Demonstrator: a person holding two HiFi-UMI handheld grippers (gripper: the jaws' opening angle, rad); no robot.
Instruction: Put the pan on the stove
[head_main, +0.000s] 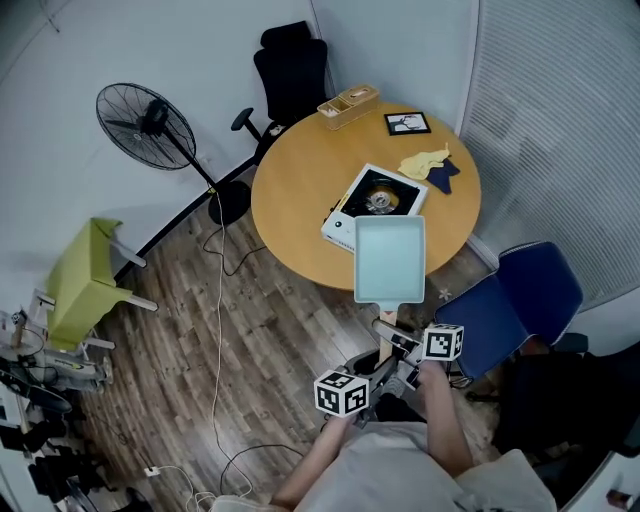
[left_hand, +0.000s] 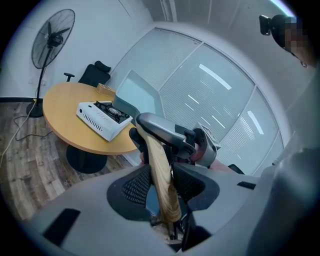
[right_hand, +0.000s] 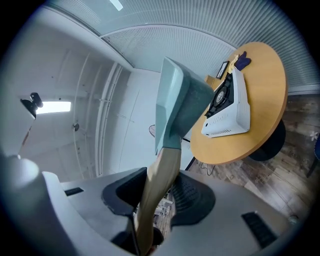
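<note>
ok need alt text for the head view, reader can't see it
Seen from above, the left gripper and right gripper clamp the wooden handle of a square pale blue pan, held over the near edge of a round wooden table, partly covering the portable stove on it. A fan and a black chair stand behind.

Stove (head_main: 380, 197) on table (head_main: 300, 200), chair (head_main: 291, 72) behind

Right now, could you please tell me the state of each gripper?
Left gripper: closed on the handle of the pan.
Right gripper: closed on the same handle.
</note>
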